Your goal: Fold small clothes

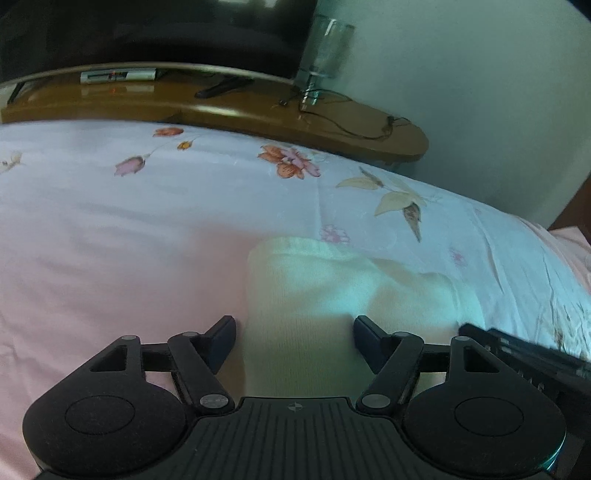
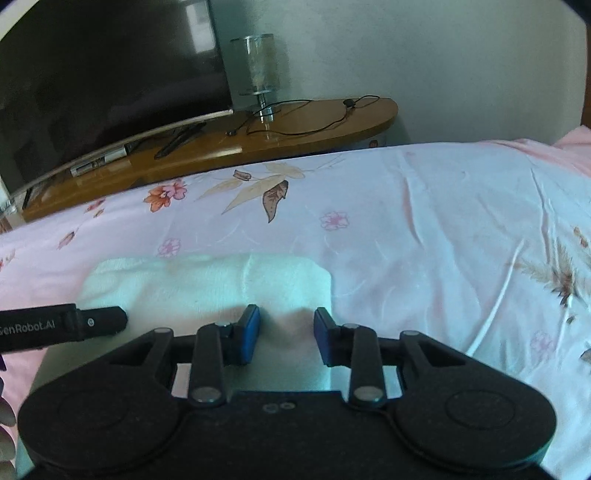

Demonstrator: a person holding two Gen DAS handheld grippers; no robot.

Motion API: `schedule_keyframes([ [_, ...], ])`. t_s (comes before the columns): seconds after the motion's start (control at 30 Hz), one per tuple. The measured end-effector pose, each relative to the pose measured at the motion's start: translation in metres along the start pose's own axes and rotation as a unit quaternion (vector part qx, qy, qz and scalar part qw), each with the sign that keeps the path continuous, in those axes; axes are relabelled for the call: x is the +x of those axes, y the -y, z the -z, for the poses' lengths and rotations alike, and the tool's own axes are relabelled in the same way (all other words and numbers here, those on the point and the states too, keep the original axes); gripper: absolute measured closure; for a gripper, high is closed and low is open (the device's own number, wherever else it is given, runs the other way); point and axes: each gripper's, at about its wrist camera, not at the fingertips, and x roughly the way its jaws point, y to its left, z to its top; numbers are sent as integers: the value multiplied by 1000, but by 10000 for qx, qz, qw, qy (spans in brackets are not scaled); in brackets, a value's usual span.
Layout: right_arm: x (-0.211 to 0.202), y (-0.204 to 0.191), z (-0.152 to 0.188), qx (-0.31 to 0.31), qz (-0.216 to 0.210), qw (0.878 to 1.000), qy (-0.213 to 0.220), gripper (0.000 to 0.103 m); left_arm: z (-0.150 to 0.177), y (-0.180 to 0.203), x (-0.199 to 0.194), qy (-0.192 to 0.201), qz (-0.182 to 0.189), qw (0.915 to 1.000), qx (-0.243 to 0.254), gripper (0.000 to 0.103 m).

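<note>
White knit garment (image 2: pixel 207 284) flat between both spread grippers, left gripper (image 1: pixel 294 341), right gripper (image 2: pixel 286 334)

"GenRobot.AI" in white letters along the black side of the left gripper (image 2: pixel 62 325), reaching in from the left edge of the right wrist view; first letter partly cut off at the frame edge. Red glowing digits on a silver box (image 1: pixel 118 75) under the TV (image 1: pixel 147 29) in the left wrist view, too blurred to read. No other readable text, label or number in either view.
</note>
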Motion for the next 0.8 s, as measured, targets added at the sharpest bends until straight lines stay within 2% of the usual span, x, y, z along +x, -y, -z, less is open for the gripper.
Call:
schedule_keyframes([
  [0.17, -28, 0, -1, 177, -161, 9996, 147, 65, 17, -3, -27, 9, 91, 9999, 75, 33],
  [0.43, -82, -9, 17, 29, -224, 9990, 376, 64, 45, -2, -64, -48, 145, 9991, 384, 33],
  [0.67, -87, -12, 52, -51, -114, 9999, -42, 63, 72, 0, -72, -350, 209, 9982, 438, 33],
  [0.8, -84, -2, 67, 195, -151, 9992, -326, 63, 85, 0, -76, -361, 181, 9982, 443, 32],
])
